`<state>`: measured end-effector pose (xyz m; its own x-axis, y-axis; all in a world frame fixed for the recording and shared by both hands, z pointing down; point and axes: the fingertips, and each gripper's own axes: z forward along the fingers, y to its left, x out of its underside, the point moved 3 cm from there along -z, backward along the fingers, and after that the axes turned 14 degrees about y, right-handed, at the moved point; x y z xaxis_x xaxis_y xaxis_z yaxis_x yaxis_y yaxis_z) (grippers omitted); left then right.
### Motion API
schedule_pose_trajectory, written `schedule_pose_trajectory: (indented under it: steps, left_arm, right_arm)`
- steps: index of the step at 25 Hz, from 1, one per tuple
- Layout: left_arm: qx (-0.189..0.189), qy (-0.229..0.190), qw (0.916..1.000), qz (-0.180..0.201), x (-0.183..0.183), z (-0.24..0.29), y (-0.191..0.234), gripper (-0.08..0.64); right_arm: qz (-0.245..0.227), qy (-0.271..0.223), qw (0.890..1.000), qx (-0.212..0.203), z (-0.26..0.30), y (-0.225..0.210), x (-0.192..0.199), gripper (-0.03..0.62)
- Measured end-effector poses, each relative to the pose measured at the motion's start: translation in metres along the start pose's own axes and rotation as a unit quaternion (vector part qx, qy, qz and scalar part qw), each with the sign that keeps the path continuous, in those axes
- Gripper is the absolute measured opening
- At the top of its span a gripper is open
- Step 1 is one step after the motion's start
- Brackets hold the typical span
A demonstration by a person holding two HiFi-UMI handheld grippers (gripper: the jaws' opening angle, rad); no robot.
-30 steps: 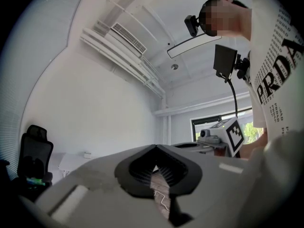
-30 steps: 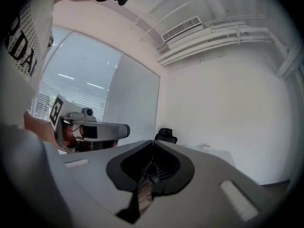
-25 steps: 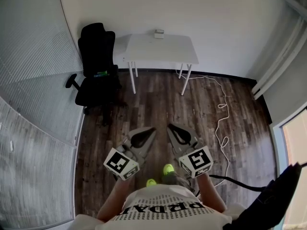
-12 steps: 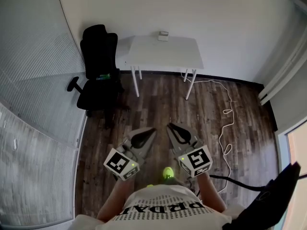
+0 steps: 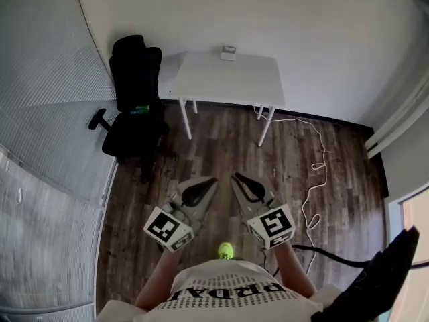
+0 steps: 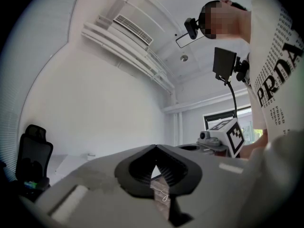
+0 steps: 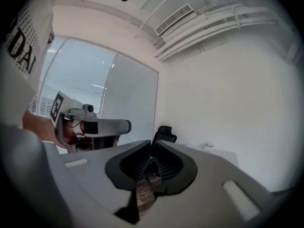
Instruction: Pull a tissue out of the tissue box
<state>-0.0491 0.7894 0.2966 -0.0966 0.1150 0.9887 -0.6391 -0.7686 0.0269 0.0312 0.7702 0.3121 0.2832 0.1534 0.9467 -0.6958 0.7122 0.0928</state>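
Dark wood-plank floor (image 5: 221, 146), white walls (image 5: 315, 32), ribbed glass partition (image 5: 47, 113) at left.

- Far left: black swivel office chair (image 5: 134, 79), standing beside the table's left end.
- Far centre: white rectangular table (image 5: 228, 82) set against the far wall. A small pale tissue box (image 5: 228, 52) sits on its far edge.
- Right: thin white cable (image 5: 314, 173) looped across the floor.
- Near centre: left gripper (image 5: 213, 179) and right gripper (image 5: 234, 176) side by side, tips aimed at the table, both well apart from the tissue box.

Only the head view shows the floor and cable. Only the gripper views show the slatted ceiling vent (image 6: 133, 26) and the jaw tips.

- Left gripper: tips touching, nothing between. The tissue box appears far off, left of the tips.
- Right gripper: jaws have just been opening, with a narrow slit between the tips and nothing in it. The tissue box appears far off, right of the tips.
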Motion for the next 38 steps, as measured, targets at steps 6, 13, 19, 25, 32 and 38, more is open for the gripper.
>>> schedule_pose_trajectory:
  steps: [6,13,19,25,32,38]
  left_arm:
    - [-0.014,0.002,0.9999,-0.008,0.002,0.025,0.01,-0.003]
    - [-0.019,0.004,0.9998,-0.011,-0.001,0.048,0.033,-0.003]
    - [-0.01,0.004,0.9999,-0.006,-0.004,0.068,0.065,-0.003]
    - [0.0,-0.01,0.9999,0.005,-0.023,0.093,0.106,-0.003]
    - [0.011,-0.007,0.9999,0.009,-0.029,0.102,0.158,-0.005]
    - [0.027,-0.004,0.9996,0.005,-0.03,0.114,0.204,-0.005]
  right_arm:
    - [0.001,0.003,1.0,-0.01,0.012,-0.03,0.003,0.034]
    - [0.0,0.003,1.0,-0.014,0.031,-0.053,-0.001,0.035]
    - [-0.002,0.004,1.0,-0.007,0.062,-0.074,-0.005,0.035]
    - [-0.019,0.001,1.0,-0.002,0.097,-0.098,-0.027,0.034]
    - [-0.019,0.007,1.0,0.01,0.142,-0.112,-0.048,0.034]
    - [-0.029,0.022,0.999,0.029,0.183,-0.127,-0.058,0.034]
